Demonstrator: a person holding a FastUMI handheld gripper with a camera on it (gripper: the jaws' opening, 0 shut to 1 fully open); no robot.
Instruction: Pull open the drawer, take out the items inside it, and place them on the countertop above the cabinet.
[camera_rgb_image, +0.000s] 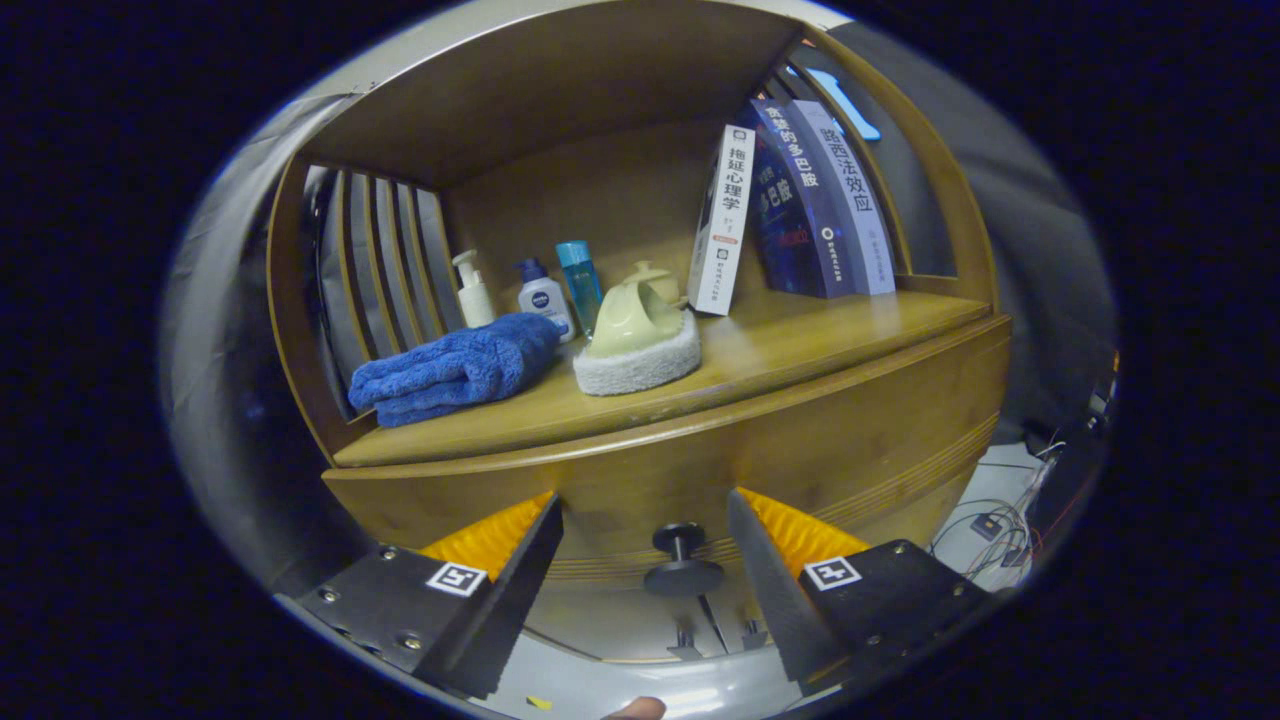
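Observation:
A wooden cabinet stands ahead of me, and its drawer front (800, 450) is closed flush under the countertop (800, 335). A dark round knob (682, 560) sticks out of the drawer front. My gripper (645, 515) is open, and the knob sits between the two fingers, slightly below their tips and touching neither. What lies inside the drawer is hidden.
On the countertop lie a folded blue towel (455, 368), a pale green scrubber on a white pad (638, 340), three bottles (540, 295) and several leaning books (790, 210). A shelf roof and slatted sides enclose that space. Cables (1000, 520) lie on the floor to the right.

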